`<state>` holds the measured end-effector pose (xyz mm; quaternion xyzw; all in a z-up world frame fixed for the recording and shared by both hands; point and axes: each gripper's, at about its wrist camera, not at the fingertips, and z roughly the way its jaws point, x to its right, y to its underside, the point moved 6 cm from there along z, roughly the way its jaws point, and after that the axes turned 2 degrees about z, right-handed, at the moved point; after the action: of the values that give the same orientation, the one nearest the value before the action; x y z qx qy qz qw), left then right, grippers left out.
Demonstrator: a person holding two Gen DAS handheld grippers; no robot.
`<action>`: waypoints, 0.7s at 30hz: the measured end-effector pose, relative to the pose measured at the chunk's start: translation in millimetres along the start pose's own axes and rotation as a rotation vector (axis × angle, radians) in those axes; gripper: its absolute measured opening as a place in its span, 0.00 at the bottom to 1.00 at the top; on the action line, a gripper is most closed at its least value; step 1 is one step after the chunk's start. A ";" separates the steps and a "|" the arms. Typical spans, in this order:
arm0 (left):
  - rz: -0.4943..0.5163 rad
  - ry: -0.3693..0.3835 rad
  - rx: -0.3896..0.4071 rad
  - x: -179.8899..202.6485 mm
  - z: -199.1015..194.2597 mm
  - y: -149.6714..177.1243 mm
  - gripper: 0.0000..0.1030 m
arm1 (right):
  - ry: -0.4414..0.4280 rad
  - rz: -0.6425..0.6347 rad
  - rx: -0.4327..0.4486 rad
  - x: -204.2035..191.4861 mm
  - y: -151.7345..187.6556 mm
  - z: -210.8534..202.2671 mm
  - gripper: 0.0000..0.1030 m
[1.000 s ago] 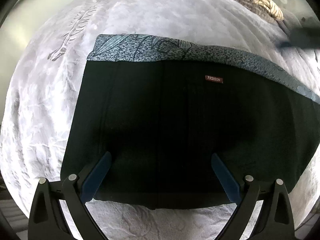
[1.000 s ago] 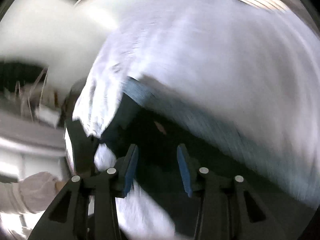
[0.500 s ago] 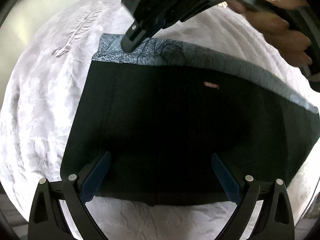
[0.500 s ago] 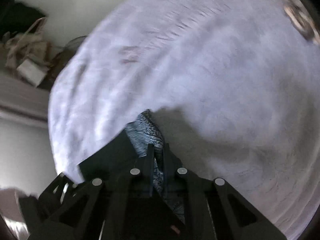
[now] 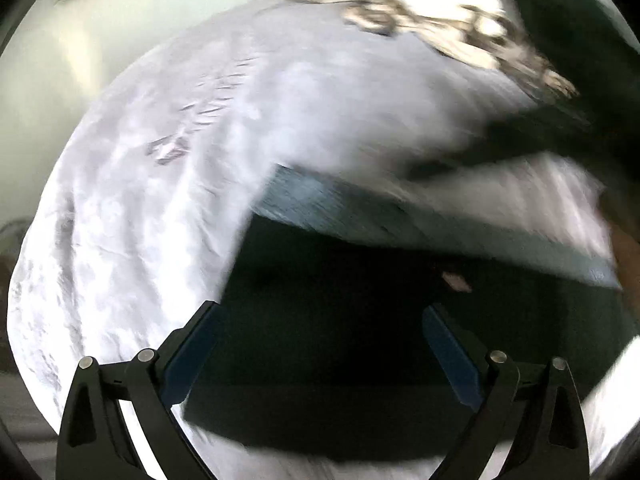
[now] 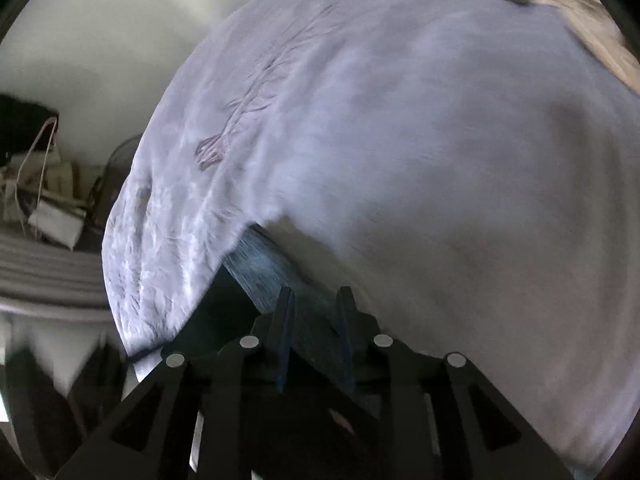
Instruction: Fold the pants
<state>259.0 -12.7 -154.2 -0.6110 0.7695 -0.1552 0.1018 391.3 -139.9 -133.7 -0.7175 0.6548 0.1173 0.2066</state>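
The folded black pants with a blue-grey patterned waistband lie on a pale grey bedspread. My left gripper is open, its blue pads spread wide over the pants' near part, holding nothing. In the right wrist view my right gripper has its fingers nearly together over the waistband; the band runs between them. Motion blur hides whether cloth is pinched. A small pink label shows on the black cloth.
The bedspread has an embroidered feather pattern. A striped blanket lies at the far end of the bed. Clutter and cables sit on the floor left of the bed. The right arm shows blurred at the right in the left wrist view.
My right gripper closed from part-open to nearly shut and moved onto the waistband. The left view shifted left and tilted; the left gripper stayed open.
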 end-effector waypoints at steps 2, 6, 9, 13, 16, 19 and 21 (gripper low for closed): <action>-0.046 -0.029 -0.033 -6.1 20.5 -8.4 0.97 | -0.019 0.060 0.006 15.4 17.2 -10.2 0.23; -0.161 -0.022 -0.154 -26.5 54.2 -4.4 1.00 | 0.149 0.116 -0.037 55.9 61.7 6.1 0.28; -0.150 -0.039 -0.151 -31.8 40.7 -1.8 1.00 | 0.153 0.286 0.051 88.8 80.1 -15.8 0.36; -0.063 -0.084 -0.157 -26.4 14.2 13.2 1.00 | 0.139 0.394 0.101 108.3 113.6 -55.5 0.52; -0.024 -0.077 -0.163 -14.1 -6.4 23.3 1.00 | 0.163 0.437 0.106 113.4 154.7 -81.2 0.61; 0.015 -0.057 -0.175 7.2 -28.3 40.9 1.00 | 0.173 0.497 0.088 117.5 202.4 -98.0 0.65; 0.044 -0.034 -0.191 23.3 -40.0 51.7 1.00 | 0.177 0.549 0.086 121.5 228.9 -108.8 0.65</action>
<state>192.8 -20.2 -135.0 -0.6036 0.7921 -0.0685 0.0598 167.9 -310.2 -123.2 -0.5115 0.8443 0.0781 0.1395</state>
